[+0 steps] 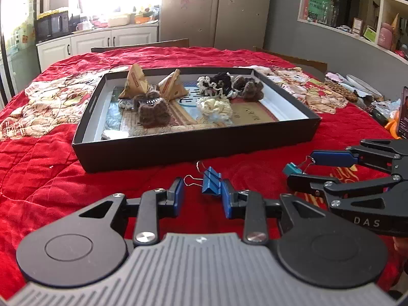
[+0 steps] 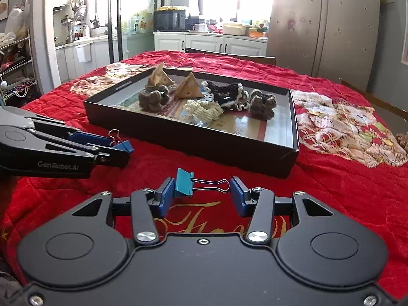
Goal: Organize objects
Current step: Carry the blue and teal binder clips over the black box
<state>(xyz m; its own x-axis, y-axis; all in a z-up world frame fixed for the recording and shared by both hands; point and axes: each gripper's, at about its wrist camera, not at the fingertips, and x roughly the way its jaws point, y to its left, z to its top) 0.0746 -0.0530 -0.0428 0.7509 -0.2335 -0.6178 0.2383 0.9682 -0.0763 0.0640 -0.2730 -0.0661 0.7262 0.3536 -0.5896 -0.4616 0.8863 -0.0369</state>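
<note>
1. Two binder clips, one blue [image 1: 211, 184] and one teal [image 2: 184, 182], sit in hand-held grippers just short of a black tray [image 1: 193, 148] on a red quilt [image 1: 51, 178].
2. Left gripper [image 1: 203, 196]: the blue clip spans the gap between the pads, body against the right pad and wire loops reaching toward the left one. The jaws stand partly closed; whether they truly pinch it, rather than bracket it, cannot be told for certain, though the right wrist view shows the clip raised at the fingertips.
3. Right gripper [image 2: 201, 196]: the teal clip lies crosswise between the pads, body at the left pad and wire handles touching the right one, apparently clamped end to end at a moderate opening.
4. Already in the tray: two cheese-print wedges [image 1: 153, 84], a brown knitted piece [image 1: 151, 111], a cream one [image 1: 216, 107], a black-and-white frilled one [image 1: 216, 84] and another brown one [image 1: 250, 86].
5. Judged from this, the soft items are sorted and the clips are the last pieces visible outside the tray; both remain to be carried over the near wall and released.
</note>
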